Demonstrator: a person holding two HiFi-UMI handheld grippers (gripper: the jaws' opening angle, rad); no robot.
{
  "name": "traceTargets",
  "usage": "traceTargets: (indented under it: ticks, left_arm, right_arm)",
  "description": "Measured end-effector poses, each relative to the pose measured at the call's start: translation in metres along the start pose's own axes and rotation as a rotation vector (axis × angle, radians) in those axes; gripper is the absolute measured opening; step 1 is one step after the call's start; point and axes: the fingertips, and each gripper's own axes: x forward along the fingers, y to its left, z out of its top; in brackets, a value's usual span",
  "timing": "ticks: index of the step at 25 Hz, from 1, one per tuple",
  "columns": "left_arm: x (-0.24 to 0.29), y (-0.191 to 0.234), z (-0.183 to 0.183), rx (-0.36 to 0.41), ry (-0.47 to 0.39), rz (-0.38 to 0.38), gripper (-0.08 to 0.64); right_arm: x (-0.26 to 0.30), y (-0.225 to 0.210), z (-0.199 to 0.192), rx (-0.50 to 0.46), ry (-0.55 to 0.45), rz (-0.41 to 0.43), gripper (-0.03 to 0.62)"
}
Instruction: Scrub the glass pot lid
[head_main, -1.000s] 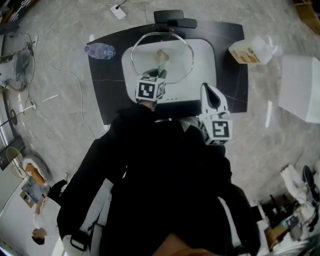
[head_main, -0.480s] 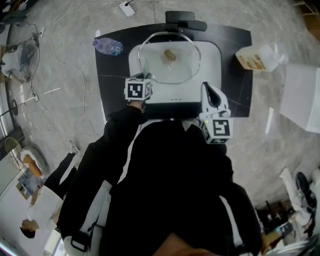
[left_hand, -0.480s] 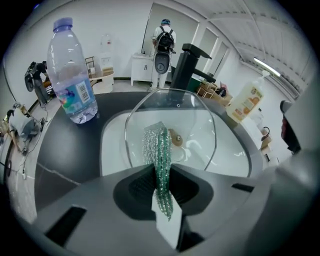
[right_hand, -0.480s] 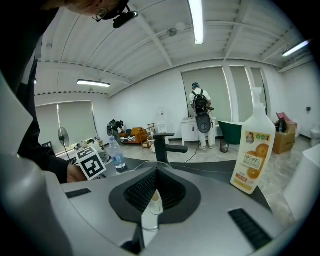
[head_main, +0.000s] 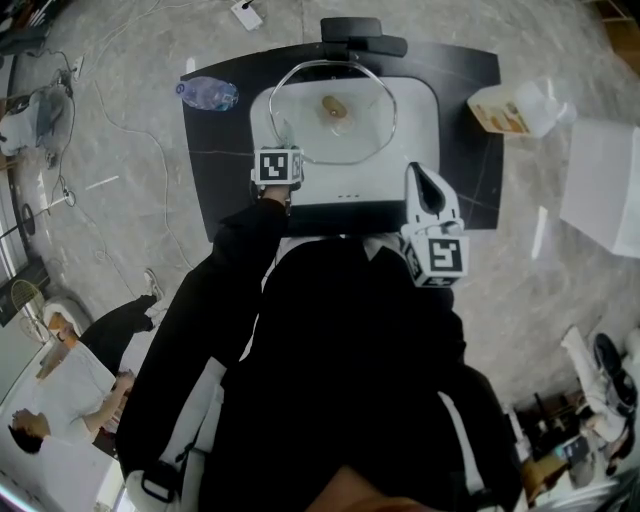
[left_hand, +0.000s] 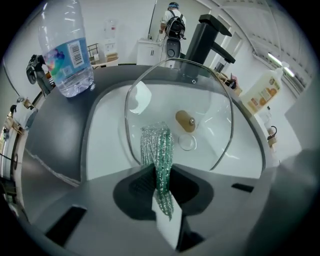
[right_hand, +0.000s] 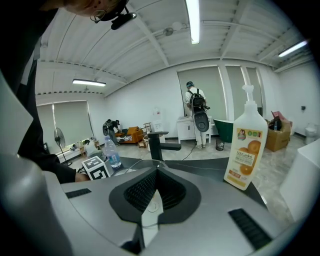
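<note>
The glass pot lid lies in the white sink basin, its steel rim tilted and its wooden knob facing up. My left gripper hovers over the basin's front left and is shut on a green and silver mesh scrubber. The scrubber's free end reaches over the lid's near rim. I cannot tell whether it touches the glass. My right gripper stays at the basin's front right corner, off the lid, jaws shut with nothing between them.
A black faucet stands behind the basin on the dark counter. A water bottle lies at the counter's back left. An orange soap bottle stands at the back right, beside a white box. Cables run across the floor on the left.
My left gripper has drawn the scrubber back from the lid's middle toward the basin's front left. The right gripper has stayed where it was.
</note>
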Motion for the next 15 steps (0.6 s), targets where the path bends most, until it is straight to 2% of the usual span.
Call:
traceTargets:
  ticks: [5, 15]
  left_arm:
    - [0.013, -0.012, 0.001, -0.005, 0.018, -0.043, 0.058]
    - [0.037, -0.018, 0.005, 0.004, 0.026, -0.080, 0.058]
  right_arm:
    - [-0.002, -0.002, -0.004, 0.009, 0.014, -0.012, -0.008]
    - [-0.005, -0.006, -0.005, 0.000, 0.030, -0.030, -0.008]
